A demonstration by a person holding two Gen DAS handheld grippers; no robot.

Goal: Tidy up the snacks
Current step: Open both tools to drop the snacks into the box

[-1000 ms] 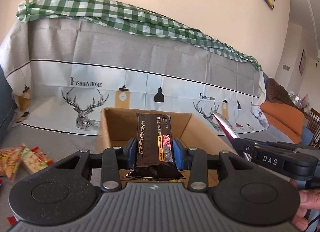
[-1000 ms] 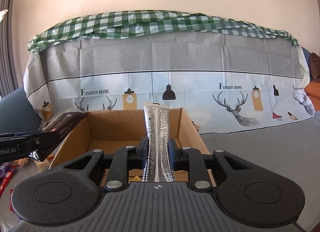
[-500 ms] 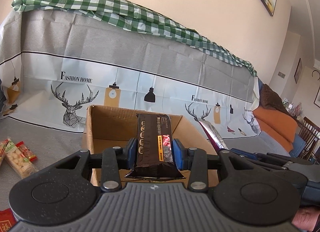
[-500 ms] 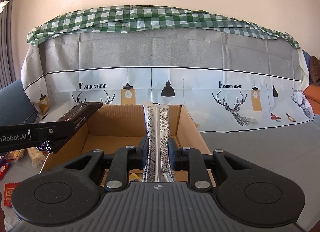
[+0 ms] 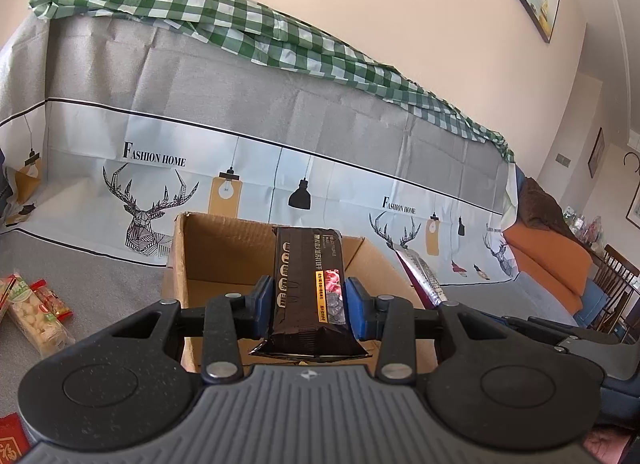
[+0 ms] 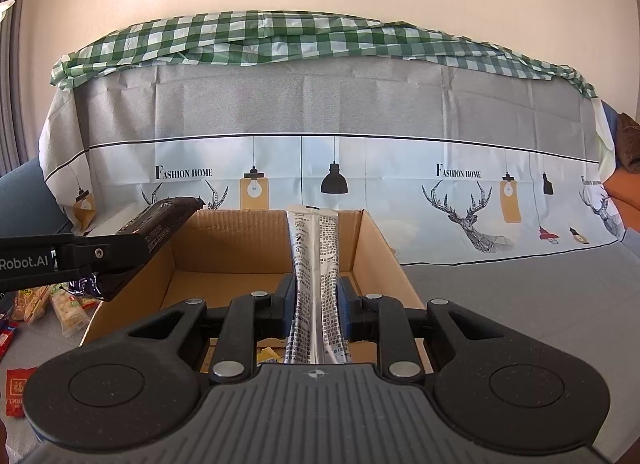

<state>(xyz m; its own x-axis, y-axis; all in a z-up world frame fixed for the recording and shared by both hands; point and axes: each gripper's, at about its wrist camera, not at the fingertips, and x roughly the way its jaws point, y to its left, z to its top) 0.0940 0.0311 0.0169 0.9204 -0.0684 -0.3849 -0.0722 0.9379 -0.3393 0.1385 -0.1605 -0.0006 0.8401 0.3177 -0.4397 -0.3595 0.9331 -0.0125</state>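
My left gripper [image 5: 310,302] is shut on a dark brown snack packet [image 5: 308,264], which stands upright over the near rim of an open cardboard box [image 5: 224,252]. A silver printed snack packet [image 6: 316,264] is clamped upright in my right gripper [image 6: 317,296], above the same cardboard box [image 6: 224,260]. In the right wrist view the left gripper [image 6: 100,254] and its dark packet [image 6: 160,220] hang over the box's left wall. The silver packet's tip [image 5: 420,270] shows at the right of the left wrist view. Yellow wrappers [image 6: 268,354] lie on the box floor.
Loose snack packets [image 5: 34,308] lie on the grey cloth left of the box, with a red packet [image 6: 18,392] nearer me. A sofa back draped in a deer-print cover [image 6: 460,184] and green checked cloth [image 6: 280,40] rises right behind the box. Orange cushions [image 5: 548,260] sit far right.
The left wrist view has rolled and shifted a little, so the box sits slightly differently in it. Both packets stay clamped over the box. The right gripper has barely moved.
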